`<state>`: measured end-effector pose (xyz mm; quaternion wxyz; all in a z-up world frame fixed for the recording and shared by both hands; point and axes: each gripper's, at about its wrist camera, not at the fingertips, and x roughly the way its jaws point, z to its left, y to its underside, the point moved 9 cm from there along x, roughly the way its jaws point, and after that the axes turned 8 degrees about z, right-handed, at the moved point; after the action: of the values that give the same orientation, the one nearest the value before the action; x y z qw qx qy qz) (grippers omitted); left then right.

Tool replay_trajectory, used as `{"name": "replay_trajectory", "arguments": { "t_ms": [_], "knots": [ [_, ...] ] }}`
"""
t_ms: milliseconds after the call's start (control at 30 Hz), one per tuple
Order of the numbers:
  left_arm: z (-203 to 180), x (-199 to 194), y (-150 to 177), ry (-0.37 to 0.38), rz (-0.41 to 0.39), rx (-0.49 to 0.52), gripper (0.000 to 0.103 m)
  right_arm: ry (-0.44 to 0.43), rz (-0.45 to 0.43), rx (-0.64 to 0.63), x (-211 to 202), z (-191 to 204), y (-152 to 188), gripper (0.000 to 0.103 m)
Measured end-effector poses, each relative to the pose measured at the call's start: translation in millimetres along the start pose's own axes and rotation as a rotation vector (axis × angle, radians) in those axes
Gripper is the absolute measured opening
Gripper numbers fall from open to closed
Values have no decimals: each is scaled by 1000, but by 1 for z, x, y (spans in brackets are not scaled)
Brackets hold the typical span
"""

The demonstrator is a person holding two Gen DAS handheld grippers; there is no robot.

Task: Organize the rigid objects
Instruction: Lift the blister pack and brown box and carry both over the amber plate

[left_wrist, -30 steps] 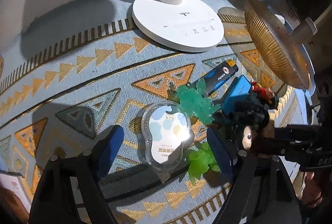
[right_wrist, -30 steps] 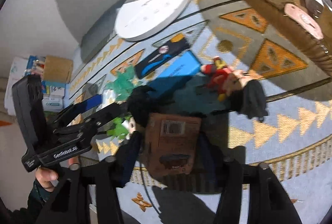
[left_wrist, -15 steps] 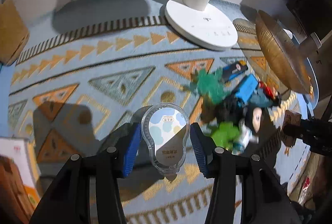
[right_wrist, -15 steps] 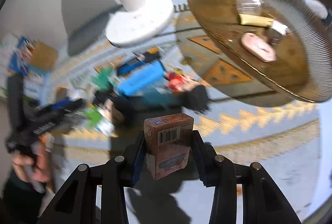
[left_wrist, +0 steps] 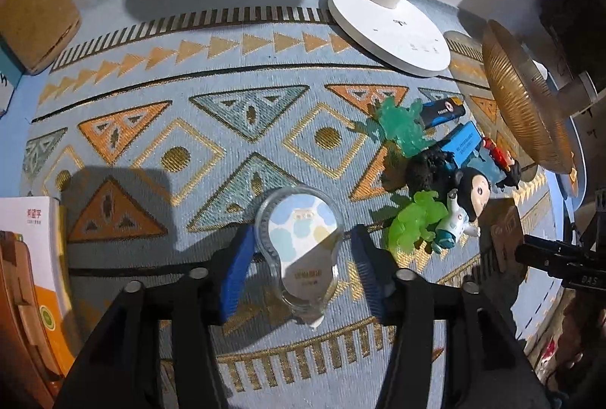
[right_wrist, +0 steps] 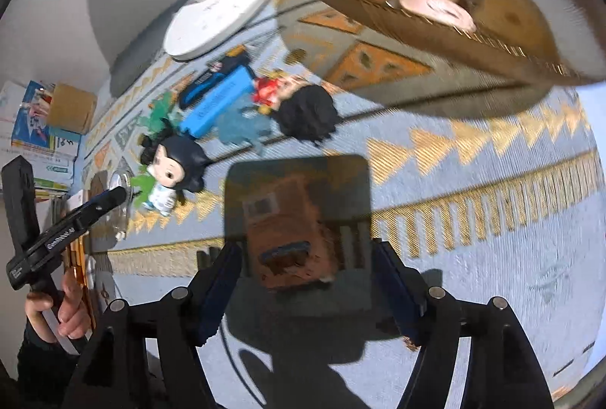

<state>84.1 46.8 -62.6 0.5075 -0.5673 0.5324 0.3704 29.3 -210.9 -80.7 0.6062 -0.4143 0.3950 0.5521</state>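
A clear bulb-shaped case (left_wrist: pixel 299 242) with a dotted card inside lies on the patterned cloth (left_wrist: pixel 227 128). It sits between the blue pads (left_wrist: pixel 236 268) of my left gripper (left_wrist: pixel 303 268), whose jaws are opening with a small gap on each side. A brown carton (right_wrist: pixel 291 238) rests on the cloth between the pads of my right gripper (right_wrist: pixel 306 276). These jaws are also opening and stand well clear of the carton. The carton (left_wrist: pixel 505 231) also shows at the right of the left wrist view.
Toys lie heaped together: green dinosaurs (left_wrist: pixel 416 219), a black-haired doll (left_wrist: pixel 469 196), a blue box (left_wrist: pixel 464 141), a USB stick (left_wrist: pixel 441 111). A white lamp base (left_wrist: pixel 390 30) and a golden tray (right_wrist: pixel 435 3) with several small items stand behind. Books (left_wrist: pixel 30 276) lie at the left.
The left gripper shut on the clear case, carried it left away from the toys, and now its jaws have parted. The right gripper drew the carton off the pile and let go.
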Motion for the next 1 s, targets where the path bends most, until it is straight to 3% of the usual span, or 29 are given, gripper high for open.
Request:
{"name": "replay_trajectory", "arguments": {
  "t_ms": [100, 167, 267, 333, 367, 400, 433, 567, 700, 1000],
  "knots": [
    [-4, 1, 4, -24, 1, 16, 58, -26, 13, -25, -1, 3, 5, 78],
    [-7, 2, 5, -39, 0, 23, 60, 16, 5, -60, 2, 14, 2, 78],
    [-11, 3, 9, -92, -11, 55, 60, 148, -17, -148, 9, 29, -2, 77],
    [-15, 6, 9, -126, -22, 79, 58, 216, -30, -203, 13, 35, -3, 63],
    [-15, 6, 9, -140, -27, 88, 54, 272, -51, -242, 14, 38, -4, 55],
    [-16, 5, 9, -150, -40, 96, 43, 292, -55, -257, 15, 40, -4, 48],
    [-17, 4, 10, -144, -43, 97, 43, 315, -64, -279, 14, 42, -4, 44],
    [-21, -7, 16, -119, -63, 71, 43, 208, -39, -301, 11, 48, 3, 40],
    [-29, -30, 18, -108, -102, 49, 43, 44, -26, -299, -5, 58, 12, 40],
    [-86, -100, -4, -32, -264, 40, 43, -49, -147, -287, -96, 56, -7, 40]
  ]
}}
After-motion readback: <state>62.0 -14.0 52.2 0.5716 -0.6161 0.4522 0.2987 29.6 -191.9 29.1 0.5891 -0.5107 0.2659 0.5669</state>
